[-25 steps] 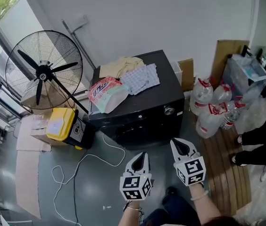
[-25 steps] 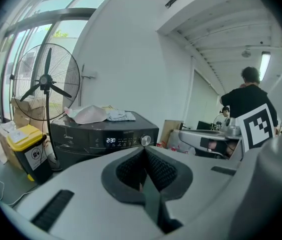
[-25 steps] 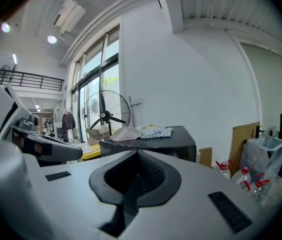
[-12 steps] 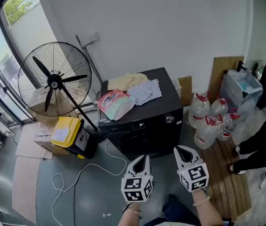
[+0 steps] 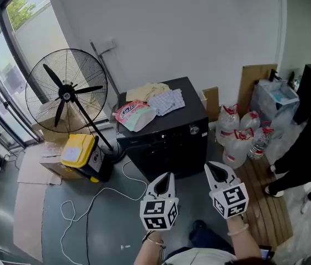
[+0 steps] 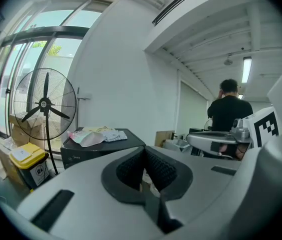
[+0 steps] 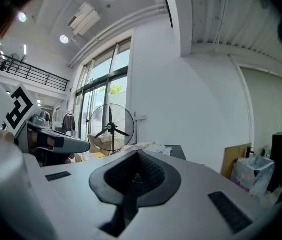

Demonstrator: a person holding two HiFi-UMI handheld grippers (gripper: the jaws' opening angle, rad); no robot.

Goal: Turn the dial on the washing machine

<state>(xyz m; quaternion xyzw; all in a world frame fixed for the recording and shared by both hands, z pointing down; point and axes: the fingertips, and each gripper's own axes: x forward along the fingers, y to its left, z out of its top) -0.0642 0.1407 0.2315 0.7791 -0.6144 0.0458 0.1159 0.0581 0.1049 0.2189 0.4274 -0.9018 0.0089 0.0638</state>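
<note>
Dial check: the small silver round dial (image 5: 193, 130) sits at the right end of the control strip on the front of the black box-shaped washing machine (image 5: 166, 148), and nothing is touching it. Over the last second the whole view has lifted and drawn off a touch; the machine now looks smaller and sits higher in the head view than it did, with more floor showing in front of it.

Both tools have come up with that move and hover low in the head view, well short of the front panel. The right gripper (image 5: 214, 169) is the nearer one to the dial, with its jaws pressed together on nothing. The left gripper (image 5: 168, 177) is alongside it, jaws likewise closed and empty.

So this reads as an approach in progress, not a turn; the right jaws would need to spread before they could take the knob.

On the lid lie pale yellow and checked cloths (image 5: 158, 95) and a pink-and-white plastic bag (image 5: 135, 115). To the left stands a large black pedestal fan (image 5: 67, 90); to the right, clear plastic water jugs (image 5: 237, 134).
</note>
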